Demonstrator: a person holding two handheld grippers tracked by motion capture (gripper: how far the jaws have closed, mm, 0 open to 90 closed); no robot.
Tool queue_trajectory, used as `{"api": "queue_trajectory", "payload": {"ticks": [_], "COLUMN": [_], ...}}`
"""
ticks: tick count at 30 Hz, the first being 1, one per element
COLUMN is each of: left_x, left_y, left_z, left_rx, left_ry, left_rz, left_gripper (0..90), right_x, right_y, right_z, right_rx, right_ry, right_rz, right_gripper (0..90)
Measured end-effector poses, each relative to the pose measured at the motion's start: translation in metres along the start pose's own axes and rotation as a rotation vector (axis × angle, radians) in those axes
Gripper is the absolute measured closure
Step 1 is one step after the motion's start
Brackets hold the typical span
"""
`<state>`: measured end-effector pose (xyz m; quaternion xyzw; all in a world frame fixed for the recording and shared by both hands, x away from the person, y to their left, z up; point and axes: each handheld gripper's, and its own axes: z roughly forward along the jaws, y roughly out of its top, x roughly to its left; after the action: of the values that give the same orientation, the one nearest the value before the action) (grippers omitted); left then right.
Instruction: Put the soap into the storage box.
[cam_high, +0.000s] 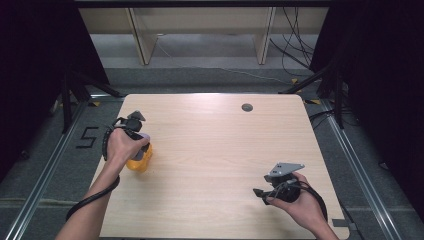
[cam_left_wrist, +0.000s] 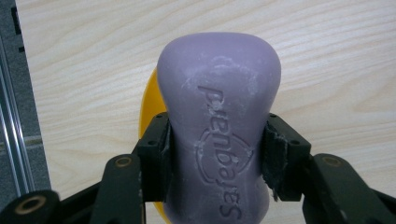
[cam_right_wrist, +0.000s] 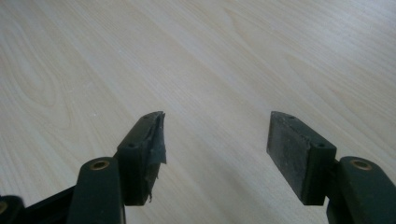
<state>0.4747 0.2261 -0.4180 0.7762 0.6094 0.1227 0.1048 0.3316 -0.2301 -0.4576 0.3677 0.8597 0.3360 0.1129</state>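
Close up in the left gripper view, we see the left gripper (cam_left_wrist: 217, 154) squeezing one purple soap bar (cam_left_wrist: 219, 126) at its narrow middle, with letters pressed into the top of the bar. A yellow thing (cam_left_wrist: 148, 105) peeks out from under the soap on one side, and we cannot tell if it is a dish. In the right gripper view, the right gripper (cam_right_wrist: 217, 140) has its two black jaws spread wide with nothing between them, just above the bare wood. From the high view we count two hands and two grippers on one wooden table (cam_high: 210, 145). The left hand (cam_high: 122, 145) holds the soap over the yellow thing near the table's left edge. The right hand (cam_high: 300, 202) rests near the front right corner, well apart. Farther back sits one small grey round hole (cam_high: 247, 107) in the table.
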Motion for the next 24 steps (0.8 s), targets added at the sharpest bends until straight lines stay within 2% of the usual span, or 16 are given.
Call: {"api": "queue_trajectory", "payload": {"ticks": [3,8,9,11,12,18,20,24], "left_x": [0.001,0.003,0.003,0.003,0.004,0.004,0.006,0.006], "left_y": [-0.001,-0.002,-0.002,-0.002,-0.002,-0.002,-0.003,-0.003], "left_z": [0.004,0.010,0.011,0.014,0.013,0.017,0.019,0.022], "left_rx": [0.002,0.018,0.026,0.017,0.028,0.036,0.039,0.048], "left_ry": [-0.006,-0.017,-0.020,-0.025,-0.029,-0.037,-0.038,-0.044], "left_rz": [-0.012,-0.004,-0.010,-0.014,-0.003,-0.011,0.003,-0.018], "left_gripper": [49.1,49.0,49.0,49.0,48.9,48.8,48.8,48.6], "right_x": [-0.001,-0.001,0.000,0.000,0.000,0.000,0.000,0.000], "right_y": [0.000,0.000,0.000,0.000,0.000,0.000,0.000,0.000], "right_z": [0.000,0.000,0.000,0.000,0.000,0.000,0.000,0.000], "right_rx": [-0.009,-0.007,0.000,0.001,0.001,0.001,0.002,0.002], "right_ry": [-0.003,-0.002,0.001,-0.001,-0.001,-0.001,-0.001,0.000], "right_rz": [-0.013,-0.010,0.002,0.002,0.004,0.003,0.003,0.003], "right_gripper": [37.4,37.4,37.4,37.4,37.4,37.3,37.3,37.3]}}
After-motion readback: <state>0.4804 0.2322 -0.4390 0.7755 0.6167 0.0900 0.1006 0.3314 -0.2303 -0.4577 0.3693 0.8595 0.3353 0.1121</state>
